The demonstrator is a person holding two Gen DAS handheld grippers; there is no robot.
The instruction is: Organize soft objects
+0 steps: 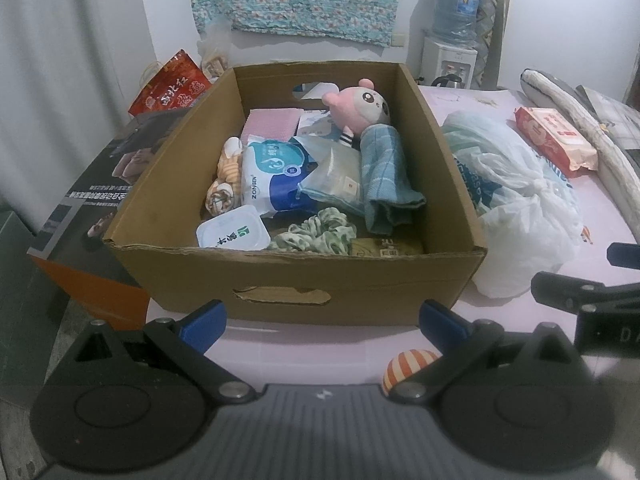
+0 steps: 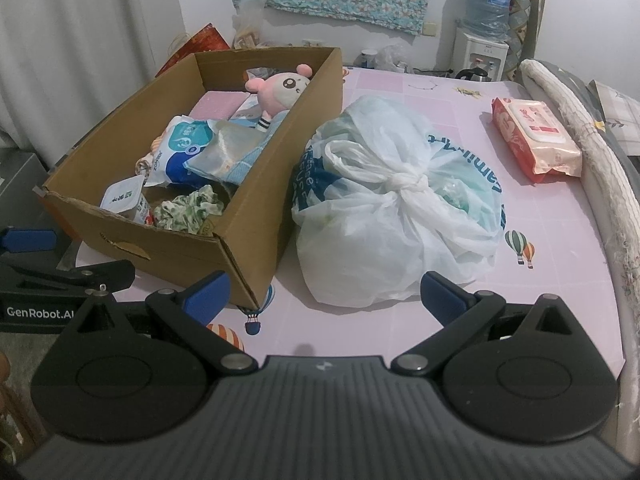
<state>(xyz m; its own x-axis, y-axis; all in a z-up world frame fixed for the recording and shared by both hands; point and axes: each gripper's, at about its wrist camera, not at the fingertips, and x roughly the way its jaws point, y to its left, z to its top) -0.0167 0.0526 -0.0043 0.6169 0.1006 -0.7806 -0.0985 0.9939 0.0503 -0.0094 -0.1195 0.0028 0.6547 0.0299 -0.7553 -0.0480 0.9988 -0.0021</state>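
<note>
With both the left claw [image 1: 322, 322] and right claw [image 2: 326, 294] spread wide and empty, the knotted plastic bag [image 2: 394, 204] on the worktop [image 2: 420, 92] just beside the already crowded cardboard box [image 1: 296, 276] may tear or slip if pinched by loose film.

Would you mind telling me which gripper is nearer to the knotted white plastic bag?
Right. The right gripper faces the white plastic bag just ahead of its open fingers; the left gripper faces the cardboard box, with the bag off to its right.

Pink tablecloth [image 2: 400, 92], cardboard box [image 2: 256, 216], tied plastic bag [image 2: 384, 216], wipes pack [image 2: 536, 140]
</note>
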